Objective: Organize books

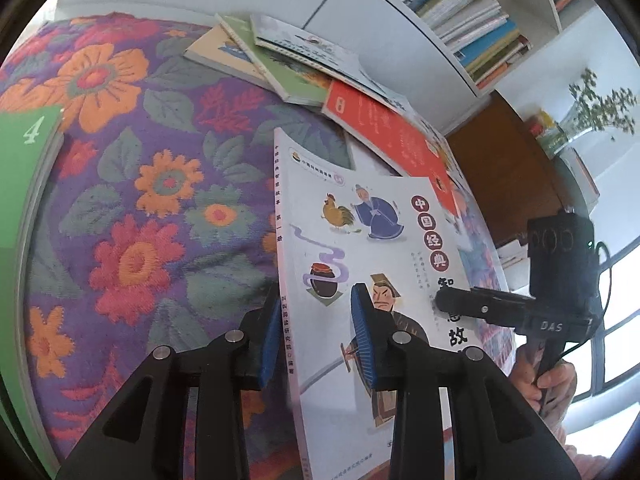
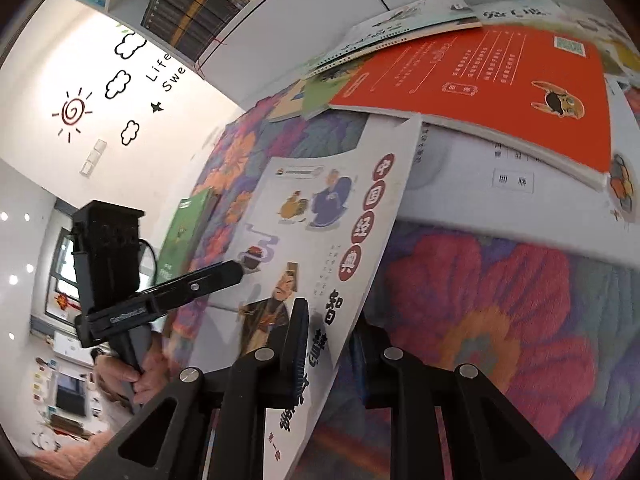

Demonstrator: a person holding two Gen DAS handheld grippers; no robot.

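- White picture book (image 1: 360, 248) lifted off the floral cloth (image 1: 140, 208), held at a tilt between both grippers.
- Left gripper (image 1: 320, 332): blue pads astride the spine edge, jaws clamped on the book near its lower corner.
- Right gripper (image 2: 328, 344): jaws closed on the opposite long edge, one pad over the cover, the other behind and mostly hidden.
- Seen from the left wrist, right gripper's finger lying on the cover near the title strip.
- Red book (image 2: 480, 80) flat on the cloth behind, overlapping a fan of thin books (image 1: 280, 56); far corner of the white book close to the red one's edge, contact not clear.
- Green book (image 1: 24, 168) lying apart at the far left.
- Bookshelf (image 1: 460, 12) above, already packed with spines.
- Step in hand, by judgement: carrying one book, transfer mid-way; most books not yet sorted.
- Next move likely calls for: levelling the thin, floppy cover, choosing stack or shelf slot, then releasing one side first to avoid buckling.
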